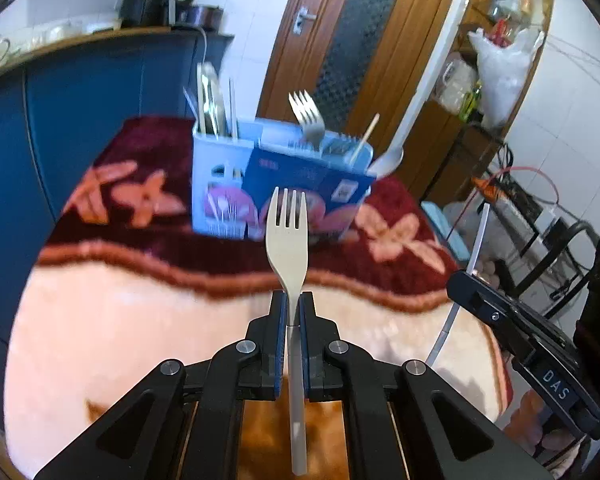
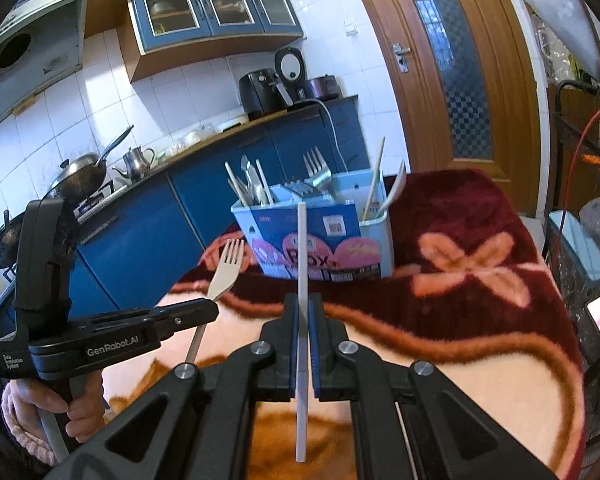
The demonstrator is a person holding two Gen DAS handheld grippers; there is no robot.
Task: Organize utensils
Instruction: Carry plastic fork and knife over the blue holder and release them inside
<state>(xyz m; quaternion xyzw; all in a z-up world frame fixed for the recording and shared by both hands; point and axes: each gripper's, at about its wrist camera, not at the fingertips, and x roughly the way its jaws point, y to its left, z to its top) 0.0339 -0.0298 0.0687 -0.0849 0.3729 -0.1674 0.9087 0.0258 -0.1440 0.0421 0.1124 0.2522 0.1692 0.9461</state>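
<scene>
Left gripper (image 1: 293, 300): jaws closed on the handle of a pale fork (image 1: 287, 232). Fork points forward and up, tines toward the holder, handle running back between the pads and out behind them. Fork is clear of the cloth.

Right gripper (image 2: 302, 304): jaws closed on a thin white stick (image 2: 302, 264), possibly a chopstick; type cannot be confirmed. Stick runs straight forward between the pads, its tip in line with the holder's front face, contact not evident.

Holder (image 1: 228, 184): light blue utensil box with several compartments, standing upright on the dark red floral part of the cloth (image 1: 140, 320). A blue printed carton (image 2: 312, 240) leans against its front. Left compartment holds sticks and metal cutlery. Middle holds a metal fork (image 1: 308, 116), tines up. Right holds a wooden stick (image 2: 376, 176) and a white spoon (image 1: 388, 160).

Both grippers sit short of the holder, left gripper beside and left of the right one. A hand (image 2: 80, 412) grips the left gripper's handle
</scene>
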